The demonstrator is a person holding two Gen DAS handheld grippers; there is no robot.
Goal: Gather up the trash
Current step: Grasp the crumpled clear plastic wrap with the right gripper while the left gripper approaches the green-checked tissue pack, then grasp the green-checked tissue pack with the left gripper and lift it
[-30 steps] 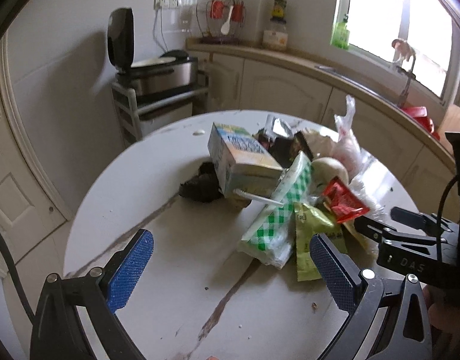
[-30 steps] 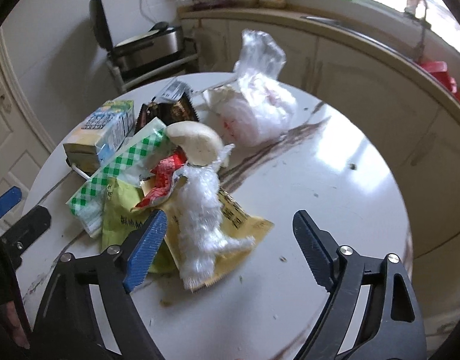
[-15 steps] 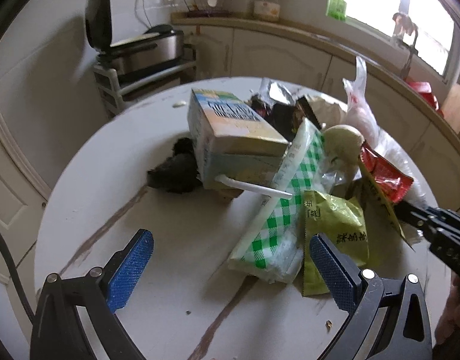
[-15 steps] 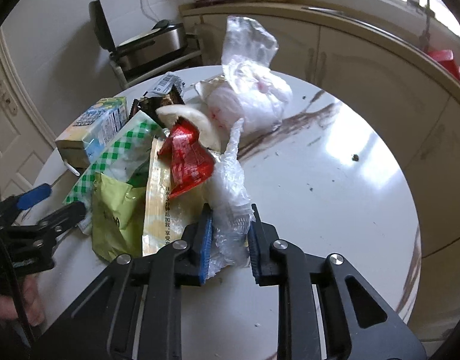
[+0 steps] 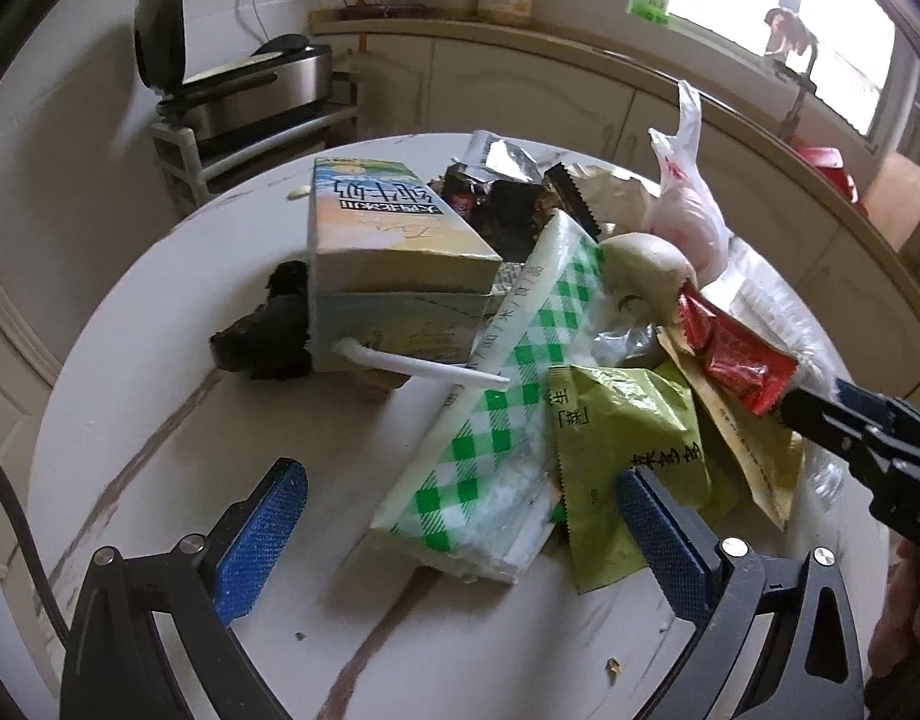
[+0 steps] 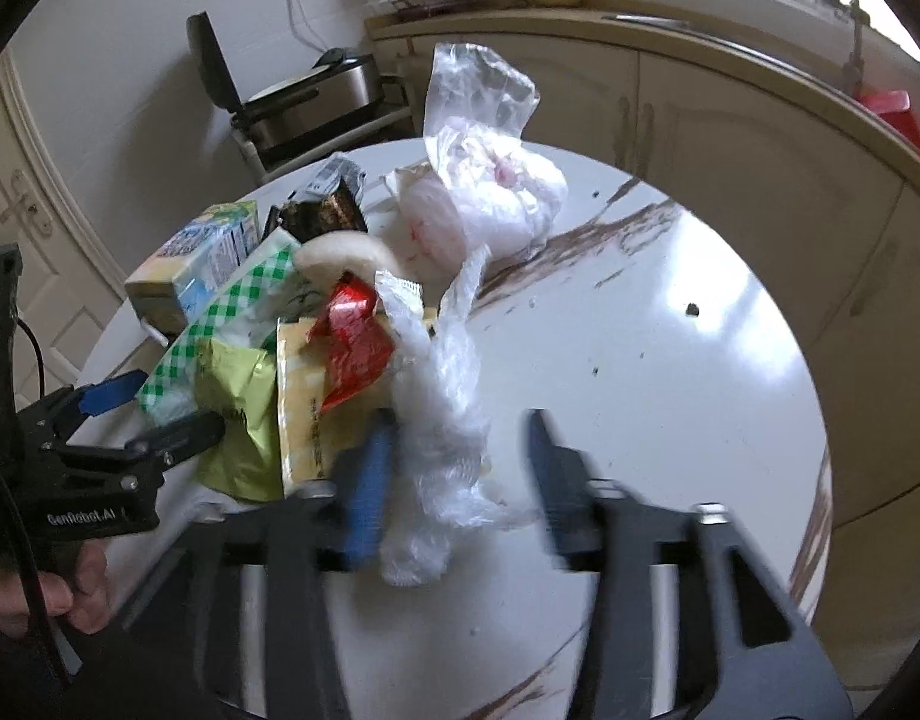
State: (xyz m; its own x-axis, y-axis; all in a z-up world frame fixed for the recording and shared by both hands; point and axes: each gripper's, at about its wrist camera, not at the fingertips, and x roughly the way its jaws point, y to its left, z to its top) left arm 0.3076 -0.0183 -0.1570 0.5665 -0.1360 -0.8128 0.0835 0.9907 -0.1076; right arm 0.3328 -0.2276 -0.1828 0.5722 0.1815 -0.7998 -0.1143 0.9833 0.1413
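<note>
- The left hand-held gripper point(image 5: 460, 528) hovers low over the near left part of the round white bench point(image 5: 129, 360), its blue pads wide apart with nothing pressed between them; the near end of the green-checked packet point(image 5: 496, 420) lies in the gap.
- The right hand-held gripper point(image 6: 456, 480) is blurred; its jaws have just been opening and now stand apart, with the crumpled clear plastic wrap point(image 6: 441, 420) loose between them, close to the left pad but not squeezed.
- The trash sits heaped across the middle of the bench: a milk carton point(image 5: 387, 276) with a white straw point(image 5: 423, 366) on the left, the green-checked packet leaning against it, and a yellow-green sachet point(image 5: 628, 444) at the near right.
- A red sachet point(image 5: 730, 360) lies on top of a yellow wrapper point(image 6: 303, 396), just beside the wrap.
- A pale bun point(image 5: 646, 264) sits behind the red sachet, with dark foil wrappers point(image 5: 502, 186) farther back.
- A knotted white plastic bag point(image 6: 490, 198) stands at the far side of the heap.
- A dark lump point(image 5: 267, 336) lies left of the carton.
</note>
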